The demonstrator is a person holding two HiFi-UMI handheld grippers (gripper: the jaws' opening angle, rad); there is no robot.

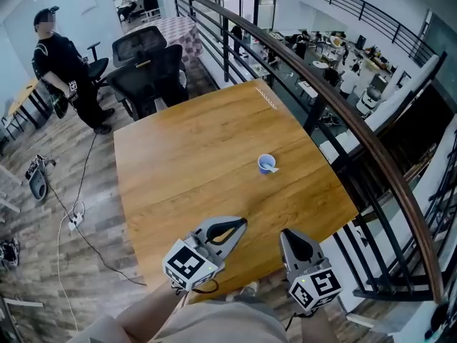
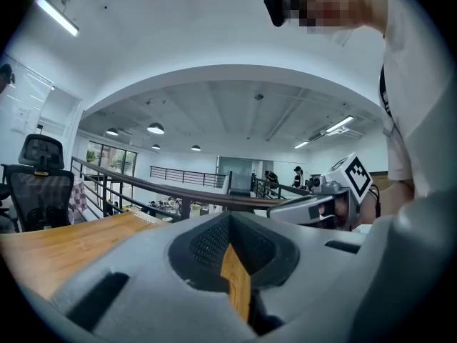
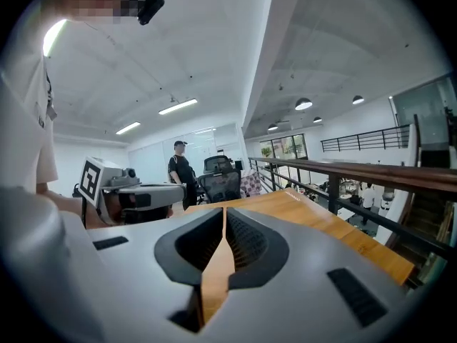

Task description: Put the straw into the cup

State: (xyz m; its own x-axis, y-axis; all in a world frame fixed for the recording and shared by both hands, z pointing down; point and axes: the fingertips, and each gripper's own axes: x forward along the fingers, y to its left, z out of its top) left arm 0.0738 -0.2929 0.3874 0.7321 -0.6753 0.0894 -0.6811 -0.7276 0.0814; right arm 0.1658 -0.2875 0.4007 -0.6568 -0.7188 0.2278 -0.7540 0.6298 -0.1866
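A small blue-and-white cup (image 1: pixel 266 164) stands on the wooden table (image 1: pixel 193 156), right of its middle. Something pale shows at its rim, perhaps the straw; it is too small to tell. My left gripper (image 1: pixel 243 222) hovers over the table's near edge, jaws shut with nothing between them. My right gripper (image 1: pixel 288 233) is beside it at the near right corner, also shut and empty. Both are well short of the cup. In the left gripper view the jaw tips (image 2: pixel 230 215) meet, and the right gripper (image 2: pixel 335 191) shows alongside. The right gripper view shows closed tips (image 3: pixel 224 209) and the left gripper (image 3: pixel 128 191); neither view shows the cup.
A dark railing (image 1: pixel 357 141) runs close along the table's right side, with a drop beyond it. Black office chairs (image 1: pixel 150 70) stand at the far end. A person in black (image 1: pixel 64 70) stands at the far left. Cables (image 1: pixel 71 220) lie on the floor to the left.
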